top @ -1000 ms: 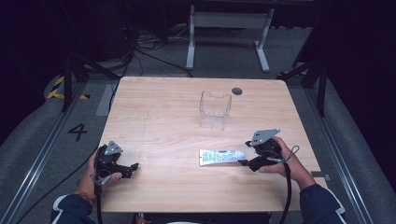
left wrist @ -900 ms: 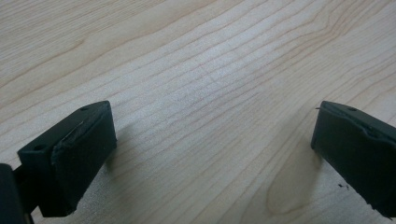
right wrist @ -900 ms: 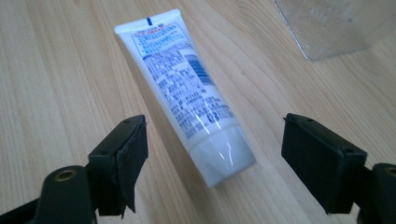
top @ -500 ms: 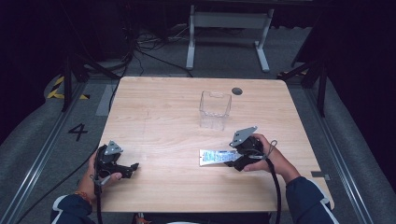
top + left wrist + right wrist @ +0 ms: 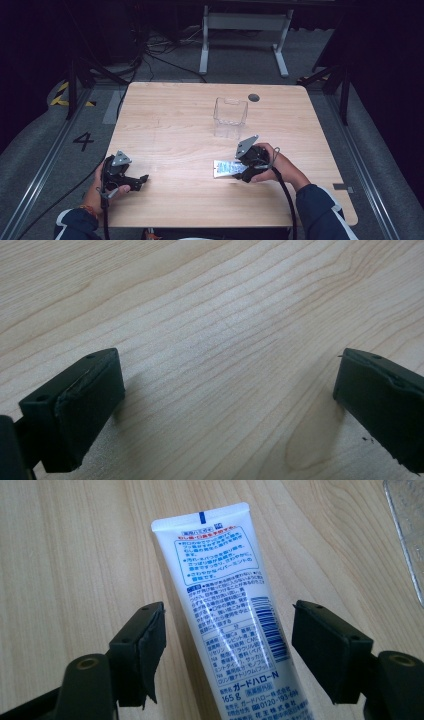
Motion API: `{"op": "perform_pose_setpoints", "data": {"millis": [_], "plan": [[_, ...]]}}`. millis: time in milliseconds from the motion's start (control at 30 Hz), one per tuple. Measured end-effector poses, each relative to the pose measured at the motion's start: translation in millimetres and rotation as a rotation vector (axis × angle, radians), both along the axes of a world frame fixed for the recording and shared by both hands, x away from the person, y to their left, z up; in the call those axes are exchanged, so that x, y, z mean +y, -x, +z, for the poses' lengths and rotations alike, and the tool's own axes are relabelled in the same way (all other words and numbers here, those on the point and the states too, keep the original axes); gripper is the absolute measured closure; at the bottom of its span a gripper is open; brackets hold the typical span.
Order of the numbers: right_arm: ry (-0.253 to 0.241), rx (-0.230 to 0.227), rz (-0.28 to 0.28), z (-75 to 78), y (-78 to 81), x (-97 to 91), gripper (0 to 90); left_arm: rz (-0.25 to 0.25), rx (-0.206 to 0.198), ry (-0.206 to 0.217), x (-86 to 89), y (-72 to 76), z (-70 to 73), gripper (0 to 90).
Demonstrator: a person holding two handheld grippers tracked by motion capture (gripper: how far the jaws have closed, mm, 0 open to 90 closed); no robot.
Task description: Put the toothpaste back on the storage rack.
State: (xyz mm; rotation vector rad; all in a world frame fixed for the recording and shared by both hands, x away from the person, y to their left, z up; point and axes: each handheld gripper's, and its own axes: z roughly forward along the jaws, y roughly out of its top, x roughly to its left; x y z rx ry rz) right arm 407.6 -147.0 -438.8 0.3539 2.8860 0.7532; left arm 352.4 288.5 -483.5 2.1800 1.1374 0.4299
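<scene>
Since the earlier frames, the right gripper has travelled leftward along the table from a position off the cap end of the tube to one directly over the tube; the left gripper has remained in place near the front left corner. In the high view, the tube lies flat on the wooden surface, right of centre and toward the front edge, with its flat crimped end pointing to the table's left. A clear, empty plastic container stands upright farther back, well apart from the tube. In the right gripper view, the right gripper has its jaws spread wide, one on each side of the tube, with a visible gap between each pad and the tube wall; nothing is gripped. The printed back label and barcode face upward, and the crimped end with a blue mark points away from the camera. A corner of the clear container appears at the upper right. In the left gripper view, the left gripper is likewise wide open, with bare wood grain between the jaws and no object held.
</scene>
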Motion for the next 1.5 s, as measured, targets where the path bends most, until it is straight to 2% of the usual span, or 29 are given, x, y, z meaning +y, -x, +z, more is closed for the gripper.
{"op": "perform_pose_setpoints", "data": {"millis": [433,567,700,767,967,1100,1233,1433,1500], "plan": [[0.045,0.028,0.027,-10.6,-8.0,17.3,33.9,0.0,0.0,0.0,0.0,0.0,0.0,0.5],[0.065,0.035,0.018,-14.6,-10.0,19.1,34.3,0.0,-0.001,0.0,0.0,-0.1,0.0,0.5],[0.064,0.036,0.018,-14.4,-10.8,19.7,35.6,0.0,0.0,0.0,0.0,0.0,0.0,0.5],[0.056,0.061,0.002,-14.5,-12.2,18.9,39.6,0.0,0.0,0.0,0.0,0.0,0.0,0.5],[0.081,0.101,-0.003,-11.9,-13.1,19.3,46.2,-0.001,-0.003,-0.002,0.2,-0.2,0.0,0.5],[0.098,0.1,0.016,-10.3,-11.7,19.5,50.6,-0.001,-0.003,-0.002,0.1,-0.2,0.0,0.5],[0.115,0.065,0.032,-8.0,-9.1,19.2,57.5,0.0,0.001,0.001,0.0,0.0,0.0,0.4],[0.096,0.061,0.023,-6.6,-8.5,16.3,63.2,0.0,0.001,0.001,0.0,0.0,0.0,0.5],[0.088,0.05,0.037,-6.3,-9.6,14.8,64.6,-0.001,0.001,0.001,0.1,-0.1,0.0,0.4]]}}
